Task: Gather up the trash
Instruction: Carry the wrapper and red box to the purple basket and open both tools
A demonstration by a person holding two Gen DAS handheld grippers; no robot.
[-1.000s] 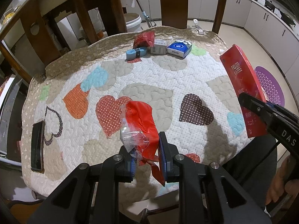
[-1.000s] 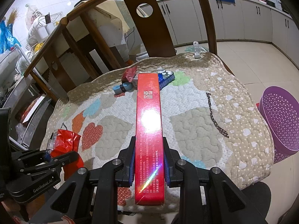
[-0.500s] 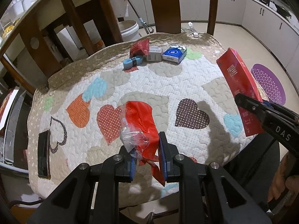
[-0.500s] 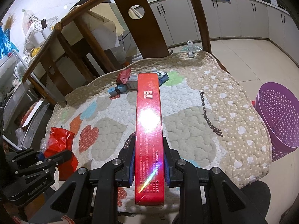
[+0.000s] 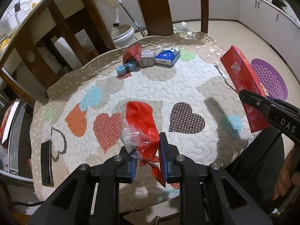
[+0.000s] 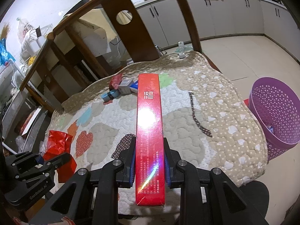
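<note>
Jaws of the left gripper (image 5: 148,154) are clamped on a crumpled red wrapper (image 5: 143,123) with a scrap of clear film bunched against its left side; the wrapper sticks up out of the blue pads and a torn tail hangs below them, above the near edge of the bench (image 5: 187,82). Jaws of the right gripper (image 6: 150,164) are clamped on a long red box (image 6: 149,123), glossy, with white characters near its far end and fine print near the grip; it points away over the bench's quilted heart-pattern cover. At the far side of the bench lie a small red packet (image 5: 132,53), a grey box (image 5: 147,61), a blue tissue pack (image 5: 167,57) and a blue roll (image 5: 125,68), close together. A purple basket (image 6: 275,112) stands on the floor right of the bench.
</note>
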